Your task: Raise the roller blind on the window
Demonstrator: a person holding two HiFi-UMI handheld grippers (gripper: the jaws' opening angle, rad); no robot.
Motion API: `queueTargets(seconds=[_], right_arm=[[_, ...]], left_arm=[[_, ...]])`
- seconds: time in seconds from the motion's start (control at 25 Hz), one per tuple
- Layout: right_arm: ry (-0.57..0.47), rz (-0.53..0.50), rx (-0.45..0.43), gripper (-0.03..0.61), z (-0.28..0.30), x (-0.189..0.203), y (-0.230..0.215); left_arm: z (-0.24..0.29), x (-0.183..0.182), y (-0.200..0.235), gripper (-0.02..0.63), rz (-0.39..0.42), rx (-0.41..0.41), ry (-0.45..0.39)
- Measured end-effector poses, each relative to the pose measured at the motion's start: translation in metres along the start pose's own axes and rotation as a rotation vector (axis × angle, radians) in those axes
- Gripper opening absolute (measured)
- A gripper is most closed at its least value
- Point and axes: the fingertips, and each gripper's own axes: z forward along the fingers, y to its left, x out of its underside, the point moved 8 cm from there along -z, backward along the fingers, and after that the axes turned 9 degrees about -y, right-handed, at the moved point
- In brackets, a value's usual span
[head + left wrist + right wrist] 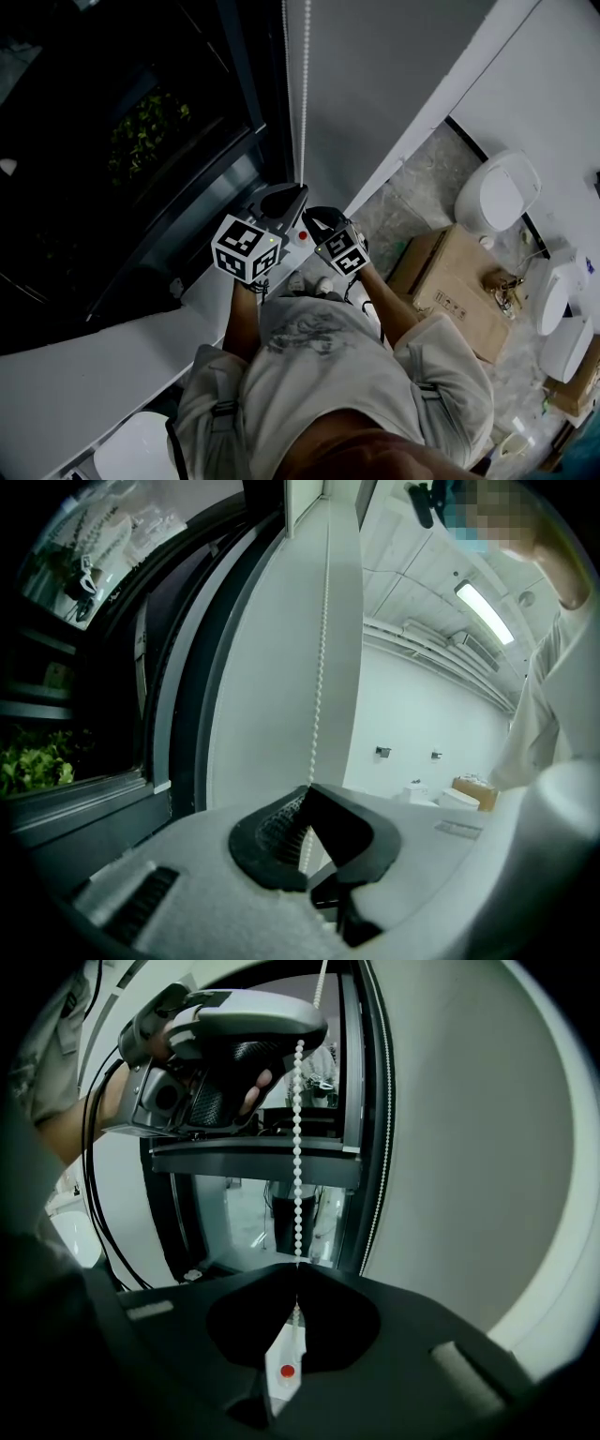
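Left gripper point(307, 795) clenched on the bead chain point(320, 667) beside the dark window point(122, 141), right gripper point(296, 1284) clamped on the same strand just below; best drawn straight down along the chain's hang, grips alternating, tension steady, no sideways tug likely to slip the beads.

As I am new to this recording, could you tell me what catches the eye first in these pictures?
The white bead chain hanging beside the dark window stands out first. Both grippers are closed on it: the left gripper higher up, the right gripper below it. Just under the right gripper's jaws hangs a small white tag with a red dot. On the floor to the person's right lies a cardboard box.
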Motion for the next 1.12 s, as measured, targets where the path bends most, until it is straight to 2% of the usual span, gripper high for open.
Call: queueTargets(seconds=[0.24,0.48,0.8,1.12], right_arm=[[-0.039,0.003,0.005,0.015,-0.005,-0.007,0.000],[-0.126,0.007,-0.008,0.032,-0.017,-0.030,0.001],[-0.258,0.014,0.035,0.041,-0.046,-0.081,-0.012],[-0.412,-0.001,0.067,0.041,-0.076,-0.149,-0.023]], left_arm=[[0.001,-0.001,-0.001,0.011,0.002,0.000,-0.005],[0.000,-0.001,-0.001,0.011,0.009,-0.008,-0.010],[-0.004,-0.001,0.002,0.011,0.012,-0.025,-0.013],[-0.007,-0.001,0.002,0.011,0.008,-0.032,-0.017]])
